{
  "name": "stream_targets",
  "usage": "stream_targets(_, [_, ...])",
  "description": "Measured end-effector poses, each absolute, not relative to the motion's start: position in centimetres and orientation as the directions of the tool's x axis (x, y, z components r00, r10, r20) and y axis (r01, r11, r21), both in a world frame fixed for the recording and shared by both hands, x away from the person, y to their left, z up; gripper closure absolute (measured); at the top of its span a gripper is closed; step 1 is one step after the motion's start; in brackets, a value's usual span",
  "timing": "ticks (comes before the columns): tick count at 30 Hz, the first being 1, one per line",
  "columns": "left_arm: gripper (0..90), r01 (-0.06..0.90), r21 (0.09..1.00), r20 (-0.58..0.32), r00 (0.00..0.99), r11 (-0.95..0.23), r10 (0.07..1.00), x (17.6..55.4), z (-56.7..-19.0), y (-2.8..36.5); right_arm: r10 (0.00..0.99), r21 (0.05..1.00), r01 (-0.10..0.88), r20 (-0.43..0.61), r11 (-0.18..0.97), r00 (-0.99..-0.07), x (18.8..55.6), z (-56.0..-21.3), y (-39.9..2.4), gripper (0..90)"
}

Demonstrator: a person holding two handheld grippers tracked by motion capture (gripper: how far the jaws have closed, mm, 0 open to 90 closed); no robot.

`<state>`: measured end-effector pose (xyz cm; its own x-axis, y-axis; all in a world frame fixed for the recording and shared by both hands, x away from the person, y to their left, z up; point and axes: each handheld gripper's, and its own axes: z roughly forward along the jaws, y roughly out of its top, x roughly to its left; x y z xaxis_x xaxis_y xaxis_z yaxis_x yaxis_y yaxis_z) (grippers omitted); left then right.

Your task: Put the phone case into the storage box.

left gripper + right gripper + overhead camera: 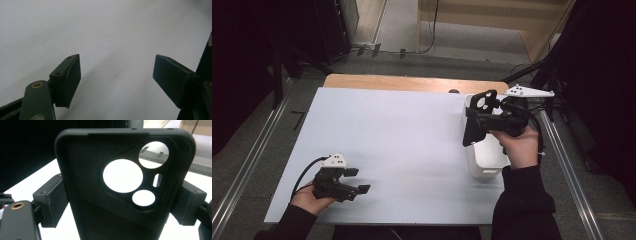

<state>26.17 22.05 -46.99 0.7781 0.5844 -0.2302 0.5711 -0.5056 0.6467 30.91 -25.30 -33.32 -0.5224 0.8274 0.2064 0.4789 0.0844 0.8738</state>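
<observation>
A black phone case (476,122) with round camera cutouts hangs in the air above the white bin (484,165) at the table's right side. My right gripper (484,119) is shut on it, one pad on each long edge. In the right gripper view the case (100,195) stands upright between the two pads (51,202), its inner side facing the camera. My left gripper (357,181) rests low over the white mat (387,145) near the front left corner. In the left gripper view its jaws (116,80) stand wide apart with only bare mat between them.
The white mat covers a wooden table (412,82) whose far edge shows as a brown strip. Metal rails (562,165) run along both sides. Dark stands and cables crowd the far right (557,75).
</observation>
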Motion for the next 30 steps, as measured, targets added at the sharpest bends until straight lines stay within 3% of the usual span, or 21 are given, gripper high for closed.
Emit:
stream_targets(17, [22.6,0.576,0.646,-0.24,0.777,-0.501,0.583,26.2,-47.0,22.0,0.918,0.878,0.476,0.153,0.044,-0.366,31.0,-34.1,-27.2,12.5])
stream_targets(30, [22.6,0.583,0.658,-0.255,0.767,-0.476,0.589,26.2,-46.8,22.2,0.933,0.891,0.453,0.18,-0.02,-0.313,31.6,-34.2,-27.6,12.6])
